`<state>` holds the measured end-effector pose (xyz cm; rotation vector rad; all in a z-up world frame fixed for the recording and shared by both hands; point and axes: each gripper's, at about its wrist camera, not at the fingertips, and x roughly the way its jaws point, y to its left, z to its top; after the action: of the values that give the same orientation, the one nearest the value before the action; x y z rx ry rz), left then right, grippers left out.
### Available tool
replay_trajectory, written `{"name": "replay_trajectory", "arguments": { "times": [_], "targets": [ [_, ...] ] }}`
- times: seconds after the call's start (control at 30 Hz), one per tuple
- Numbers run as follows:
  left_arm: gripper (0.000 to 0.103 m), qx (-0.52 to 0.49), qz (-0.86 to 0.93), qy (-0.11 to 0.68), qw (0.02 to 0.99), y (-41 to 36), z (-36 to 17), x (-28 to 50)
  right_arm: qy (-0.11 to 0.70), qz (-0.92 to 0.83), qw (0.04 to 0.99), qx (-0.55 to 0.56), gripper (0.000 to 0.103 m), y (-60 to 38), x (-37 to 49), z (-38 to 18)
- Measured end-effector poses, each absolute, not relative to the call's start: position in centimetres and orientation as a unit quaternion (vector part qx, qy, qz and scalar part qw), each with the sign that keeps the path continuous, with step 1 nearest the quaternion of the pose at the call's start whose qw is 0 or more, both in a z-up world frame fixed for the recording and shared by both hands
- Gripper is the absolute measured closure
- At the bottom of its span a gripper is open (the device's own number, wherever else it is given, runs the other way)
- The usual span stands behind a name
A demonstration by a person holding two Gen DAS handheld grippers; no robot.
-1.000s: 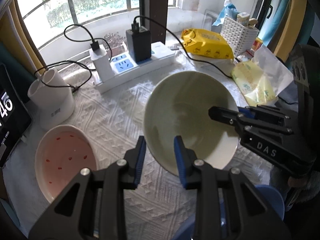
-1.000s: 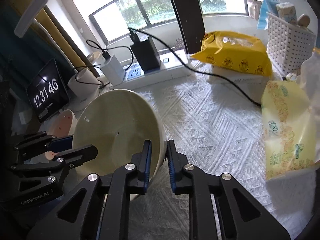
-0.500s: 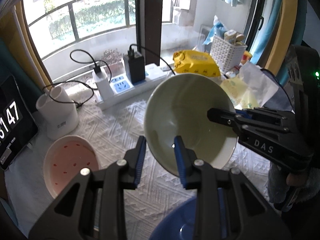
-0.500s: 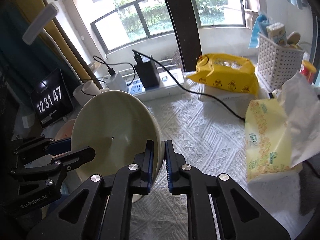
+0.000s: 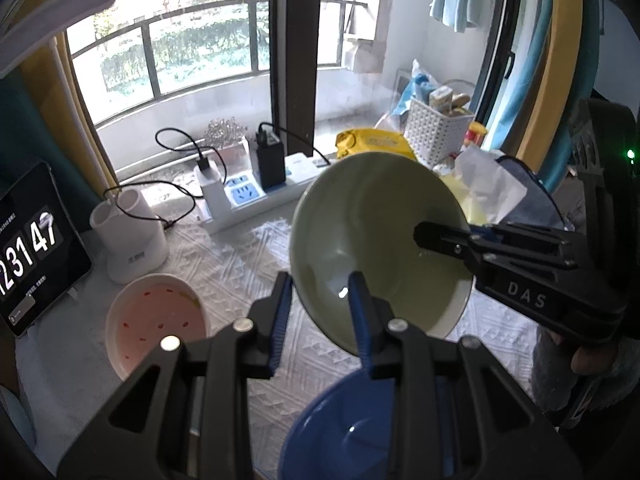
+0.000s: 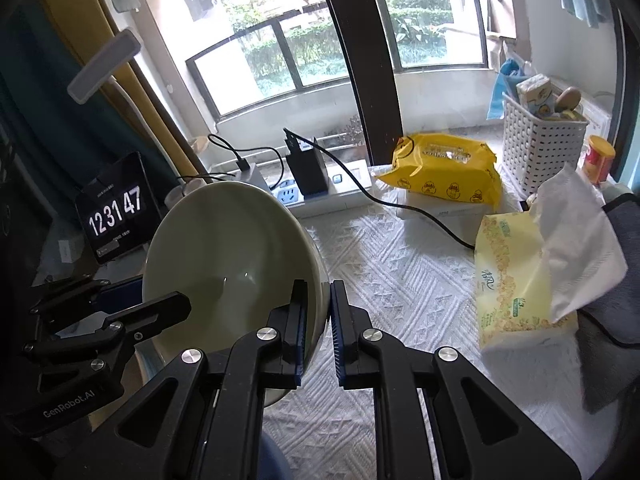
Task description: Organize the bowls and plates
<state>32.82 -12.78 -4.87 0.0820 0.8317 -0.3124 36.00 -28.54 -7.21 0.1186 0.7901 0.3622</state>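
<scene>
White textured tablecloth [image 6: 400,280] (window [image 6: 320,48] behind) under daylight.

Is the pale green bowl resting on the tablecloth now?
No, the pale green bowl hangs tilted above the tablecloth, gripped at its rim by both grippers.

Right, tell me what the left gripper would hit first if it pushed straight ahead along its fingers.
The left gripper already grips the green bowl by its rim, so it would shove the bowl itself, probably toward the power strip; depth is unclear.
</scene>
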Motion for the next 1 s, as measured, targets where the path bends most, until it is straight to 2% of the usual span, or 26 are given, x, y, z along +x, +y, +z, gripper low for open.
{"name": "replay_trajectory", "arguments": {
  "times": [0.63,1.0],
  "targets": [
    [0.073,0.025,-0.159,0.378,0.912,-10.9,-2.2,27.2,0.362,0.174,0.915,0.044,0.09,-26.8,30.5,-4.1],
    [0.073,0.018,-0.158,0.381,0.911,-9.6,-3.0,24.0,0.363,0.174,0.914,0.038,0.09,-25.4,27.3,-4.4]
  ]
}}
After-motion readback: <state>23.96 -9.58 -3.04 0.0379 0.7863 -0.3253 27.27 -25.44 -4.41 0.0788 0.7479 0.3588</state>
